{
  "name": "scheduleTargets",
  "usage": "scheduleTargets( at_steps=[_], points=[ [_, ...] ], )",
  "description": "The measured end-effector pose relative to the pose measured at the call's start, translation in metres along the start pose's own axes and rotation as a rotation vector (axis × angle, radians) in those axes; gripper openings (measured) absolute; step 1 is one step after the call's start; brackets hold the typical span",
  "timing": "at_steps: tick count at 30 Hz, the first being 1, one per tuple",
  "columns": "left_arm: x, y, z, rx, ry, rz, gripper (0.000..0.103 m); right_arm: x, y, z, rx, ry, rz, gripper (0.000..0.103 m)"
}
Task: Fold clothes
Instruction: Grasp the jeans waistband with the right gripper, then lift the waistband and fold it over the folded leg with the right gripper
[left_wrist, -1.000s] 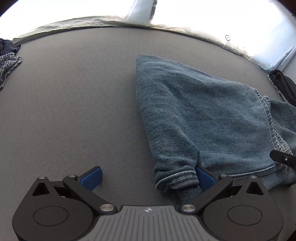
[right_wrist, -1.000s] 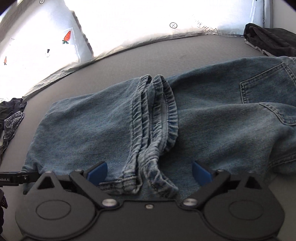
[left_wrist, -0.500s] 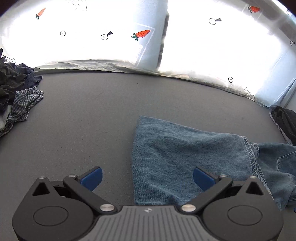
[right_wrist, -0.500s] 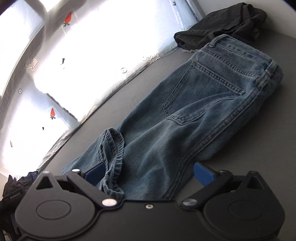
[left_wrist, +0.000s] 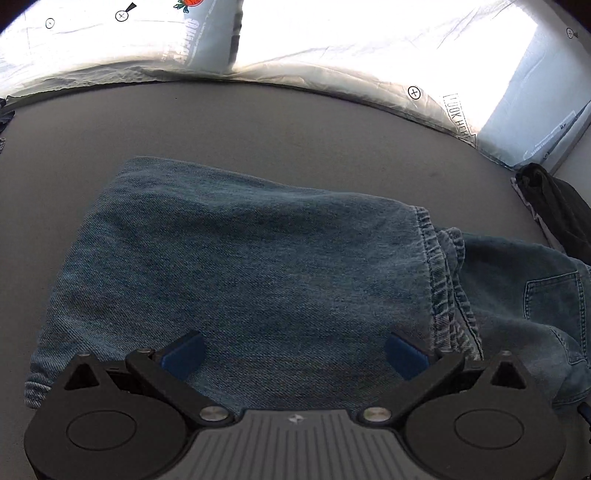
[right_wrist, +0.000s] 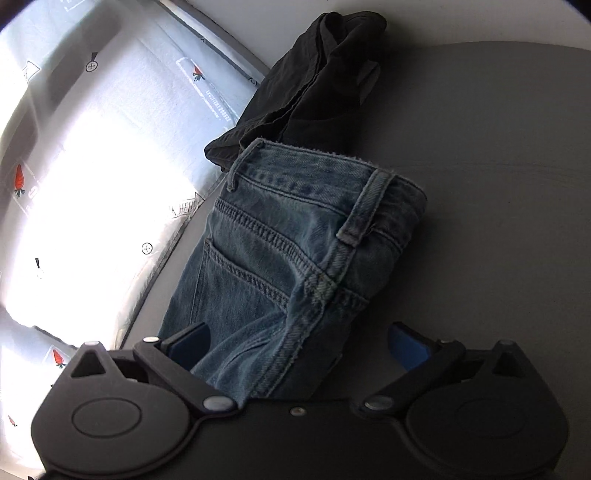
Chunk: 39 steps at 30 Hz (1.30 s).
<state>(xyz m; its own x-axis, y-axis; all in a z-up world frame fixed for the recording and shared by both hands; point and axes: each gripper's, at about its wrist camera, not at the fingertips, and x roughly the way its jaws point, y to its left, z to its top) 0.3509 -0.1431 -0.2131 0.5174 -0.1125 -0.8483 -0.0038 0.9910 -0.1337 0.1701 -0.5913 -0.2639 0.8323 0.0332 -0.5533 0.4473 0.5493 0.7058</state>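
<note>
While both jaws are spread with nothing pinched, folded blue denim jeans (left_wrist: 236, 266) are seen below the left gripper (left_wrist: 294, 356); their waistband lies ahead of the right gripper (right_wrist: 299, 345), black crumpled garment (right_wrist: 314, 81) beyond.

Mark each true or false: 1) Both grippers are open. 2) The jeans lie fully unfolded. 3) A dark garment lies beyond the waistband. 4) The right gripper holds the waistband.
1) True: the left gripper and right gripper both stand open.
2) False: on the jeans, the leg hems are folded over toward the back pocket.
3) True: the dark garment lies past the waistband.
4) False: it is open, holding nothing.
</note>
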Motion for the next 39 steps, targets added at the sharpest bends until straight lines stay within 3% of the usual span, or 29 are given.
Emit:
scheduleTargets(
  at_steps=[4,11,16,18,22,24,27,34,37,39],
  points=[
    [0.010,-0.014,-0.006,0.145,0.042,0.049,0.103,0.016,-0.001,0.011,0.067,-0.017,0.032,0.103],
    [0.016,-0.017,-0.003,0.144,0.074,0.078,0.103,0.027,-0.018,0.023,0.288,-0.033,0.124,0.103],
    [0.017,-0.015,0.004,0.157,0.106,0.069,0.103,0.034,-0.030,0.029,0.471,-0.016,0.277,0.103],
    [0.017,-0.014,0.004,0.158,0.107,0.069,0.103,0.042,-0.034,0.031,0.508,0.021,0.274,0.103],
    [0.017,-0.014,0.004,0.159,0.106,0.068,0.103,0.052,-0.024,0.039,0.465,0.123,0.262,0.103],
    [0.017,-0.013,0.003,0.160,0.103,0.068,0.103,0.056,-0.025,0.038,0.536,0.148,0.306,0.103],
    [0.016,-0.012,0.003,0.161,0.101,0.067,0.103,0.064,-0.035,0.028,0.695,0.150,0.451,0.103],
    [0.015,-0.008,0.002,0.164,0.094,0.063,0.103,0.069,-0.025,0.019,0.706,0.231,0.460,0.101],
    [0.014,-0.007,0.001,0.166,0.090,0.061,0.103,0.066,-0.016,0.019,0.674,0.238,0.403,0.075],
    [0.014,-0.006,0.001,0.168,0.087,0.060,0.103,0.064,-0.016,0.015,0.705,0.239,0.387,0.045]
  ],
)
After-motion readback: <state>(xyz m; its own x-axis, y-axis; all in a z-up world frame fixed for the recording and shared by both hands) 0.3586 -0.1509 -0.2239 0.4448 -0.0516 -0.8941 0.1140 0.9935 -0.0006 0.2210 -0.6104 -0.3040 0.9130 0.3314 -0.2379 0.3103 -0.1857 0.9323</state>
